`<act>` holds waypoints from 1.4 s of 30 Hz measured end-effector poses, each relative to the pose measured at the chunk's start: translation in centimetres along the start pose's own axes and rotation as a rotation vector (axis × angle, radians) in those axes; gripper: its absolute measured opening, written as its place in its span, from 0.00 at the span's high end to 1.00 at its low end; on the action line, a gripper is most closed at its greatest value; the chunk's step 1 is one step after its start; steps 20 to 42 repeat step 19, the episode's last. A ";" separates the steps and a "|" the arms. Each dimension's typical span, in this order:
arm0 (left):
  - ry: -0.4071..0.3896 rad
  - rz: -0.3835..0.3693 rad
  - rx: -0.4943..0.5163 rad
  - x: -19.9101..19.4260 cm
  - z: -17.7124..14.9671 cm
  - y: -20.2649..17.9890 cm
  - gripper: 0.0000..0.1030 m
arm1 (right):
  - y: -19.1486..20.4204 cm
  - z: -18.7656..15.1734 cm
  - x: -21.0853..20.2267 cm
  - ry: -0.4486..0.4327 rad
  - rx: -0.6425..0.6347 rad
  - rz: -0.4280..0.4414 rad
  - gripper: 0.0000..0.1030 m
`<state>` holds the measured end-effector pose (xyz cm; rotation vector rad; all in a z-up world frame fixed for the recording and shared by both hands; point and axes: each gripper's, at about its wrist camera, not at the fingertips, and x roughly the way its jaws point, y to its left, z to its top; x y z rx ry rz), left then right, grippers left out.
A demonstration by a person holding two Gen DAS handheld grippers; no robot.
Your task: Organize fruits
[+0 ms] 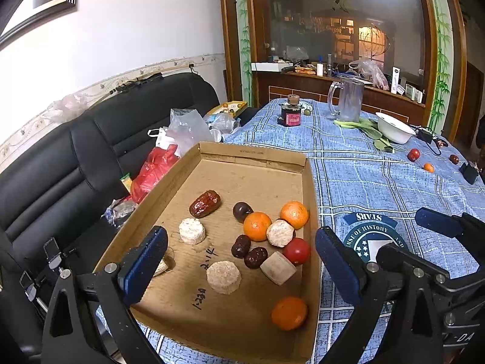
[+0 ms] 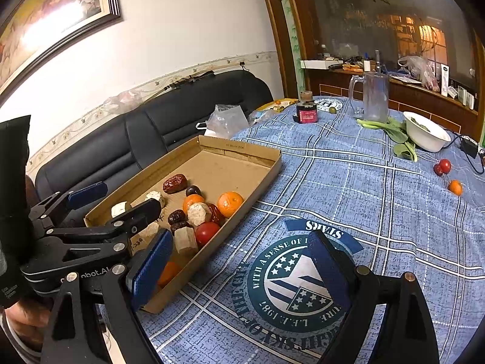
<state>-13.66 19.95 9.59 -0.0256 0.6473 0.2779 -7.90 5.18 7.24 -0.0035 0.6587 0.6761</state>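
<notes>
A shallow cardboard tray [image 1: 254, 159] [image 2: 242, 148] lies on the blue checked tablecloth. In it lie three oranges [image 1: 257, 226], a red tomato [image 1: 297, 251], dark red dates [image 1: 204, 203] and several pale round cakes [image 1: 223, 276]. My left gripper [image 1: 241, 268] is open and empty, low over the tray's near end. My right gripper [image 2: 241, 273] is open and empty over the round emblem [image 2: 303, 282], just right of the tray. Far right on the cloth lie a tomato [image 2: 445, 165], a date [image 2: 438, 170] and a small orange [image 2: 455, 187].
A glass pitcher [image 2: 374, 95], a dark jar [image 2: 306, 107], green leaves [image 2: 397, 133], a white bowl [image 2: 427, 135] and a black cable stand at the back of the table. A black sofa [image 1: 75, 151] with plastic bags lies left of the tray.
</notes>
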 end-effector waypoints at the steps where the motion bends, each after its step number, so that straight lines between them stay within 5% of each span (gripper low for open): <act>1: 0.001 0.002 0.001 0.0 0.0 0.0 0.05 | 0.0 0.0 0.1 0.002 0.000 -0.001 0.09; 14: -0.053 0.043 0.045 -0.2 0.0 -0.7 0.05 | -0.3 -0.1 0.2 0.007 0.010 0.004 0.09; 42: -0.023 0.024 0.027 0.1 0.4 -1.1 0.05 | -0.9 -0.1 -0.3 -0.003 0.017 -0.003 0.09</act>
